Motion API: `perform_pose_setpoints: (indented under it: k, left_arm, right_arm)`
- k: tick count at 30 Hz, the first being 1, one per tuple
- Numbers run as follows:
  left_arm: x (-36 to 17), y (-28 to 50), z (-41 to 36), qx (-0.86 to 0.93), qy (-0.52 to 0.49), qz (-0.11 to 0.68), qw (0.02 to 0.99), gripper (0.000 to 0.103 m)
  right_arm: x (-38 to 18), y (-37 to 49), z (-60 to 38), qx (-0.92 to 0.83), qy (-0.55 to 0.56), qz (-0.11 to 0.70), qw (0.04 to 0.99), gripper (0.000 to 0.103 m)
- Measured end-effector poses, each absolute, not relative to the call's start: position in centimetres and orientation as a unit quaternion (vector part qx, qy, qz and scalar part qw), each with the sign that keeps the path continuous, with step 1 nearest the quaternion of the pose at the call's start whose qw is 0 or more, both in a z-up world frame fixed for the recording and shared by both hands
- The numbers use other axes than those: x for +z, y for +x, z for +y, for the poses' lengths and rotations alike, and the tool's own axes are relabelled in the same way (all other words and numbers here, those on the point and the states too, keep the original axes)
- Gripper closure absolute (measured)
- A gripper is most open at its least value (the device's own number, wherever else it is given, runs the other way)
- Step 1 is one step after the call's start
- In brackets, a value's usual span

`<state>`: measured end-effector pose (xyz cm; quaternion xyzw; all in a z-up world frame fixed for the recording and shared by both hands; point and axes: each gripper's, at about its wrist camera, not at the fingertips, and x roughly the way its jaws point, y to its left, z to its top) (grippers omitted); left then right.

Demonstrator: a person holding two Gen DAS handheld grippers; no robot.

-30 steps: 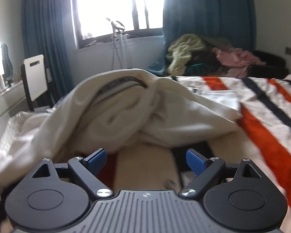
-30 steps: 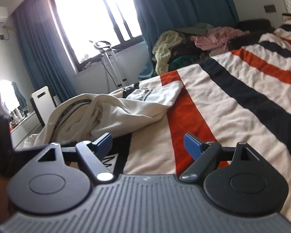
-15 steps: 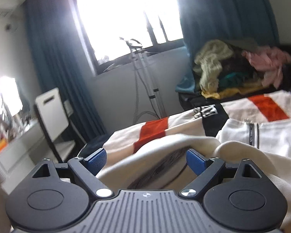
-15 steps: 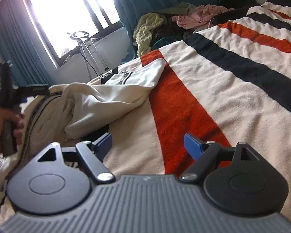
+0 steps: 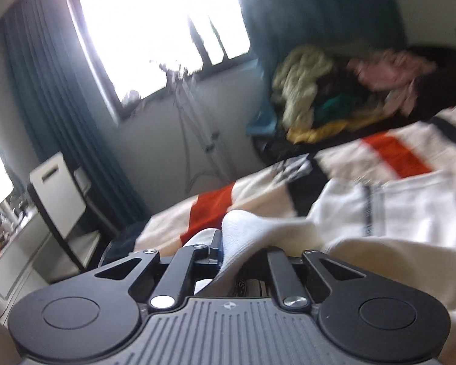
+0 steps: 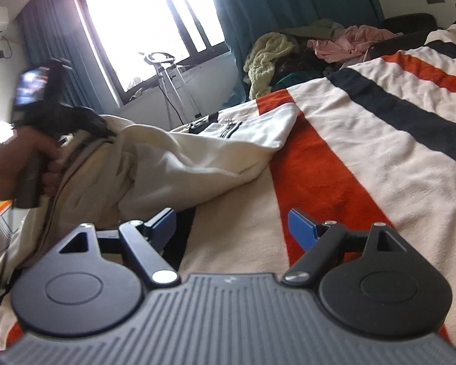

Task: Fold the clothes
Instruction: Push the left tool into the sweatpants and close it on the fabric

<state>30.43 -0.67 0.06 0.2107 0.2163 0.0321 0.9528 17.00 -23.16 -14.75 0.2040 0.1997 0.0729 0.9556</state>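
Note:
A cream zip-up garment (image 6: 173, 164) with a dark zipper lies crumpled on the striped bedspread (image 6: 364, 152). In the left wrist view my left gripper (image 5: 228, 245) is shut on a fold of this cream garment (image 5: 380, 213) and lifts it off the bed. In the right wrist view the left gripper (image 6: 100, 127) shows at the garment's left end, held by a hand. My right gripper (image 6: 232, 223) is open and empty, low over the bedspread just in front of the garment's near edge.
A pile of clothes (image 6: 304, 51) sits on a dark couch beyond the bed. A tripod stand (image 6: 170, 82) is under the window with blue curtains. A white chair (image 5: 60, 194) and a desk are left of the bed.
My left gripper closed on the cream garment's edge and raised it. My right gripper stayed open and shifted slightly toward the garment.

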Motion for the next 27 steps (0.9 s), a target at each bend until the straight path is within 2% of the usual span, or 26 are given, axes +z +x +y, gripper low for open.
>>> perform_pose_setpoints:
  k: [6,11,15,24,25,27]
  left_arm:
    - [2.1,14.0,-0.2,-0.035,0.176,0.164,0.970,0.096]
    - [-1.2,4.2,2.9,-0.050,0.071,0.224,0.971,0.096]
    - [-3.8,2.5,4.6,-0.048,0.009,0.298,0.953,0.096]
    - [-4.6,3.8,4.8,-0.039,-0.010,0.309,0.950,0.092]
    - [-4.7,3.7,5.0,-0.038,-0.017,0.312,0.949,0.090]
    - [-4.5,3.6,5.0,-0.043,-0.021,0.309,0.950,0.080]
  right_arm:
    - [-13.8,15.2,-24.7,0.049,0.236,0.183,0.953,0.019]
    - [-13.0,13.3,-25.6,0.040,0.264,0.180,0.947,0.020]
    - [-12.6,12.2,-25.6,0.042,0.265,0.184,0.946,0.020]
    - [-12.9,11.7,-25.3,0.067,0.274,0.210,0.936,0.027]
    - [-12.9,11.6,-25.3,0.070,0.275,0.213,0.935,0.029]
    - [-12.9,11.6,-25.0,0.074,0.274,0.218,0.934,0.035]
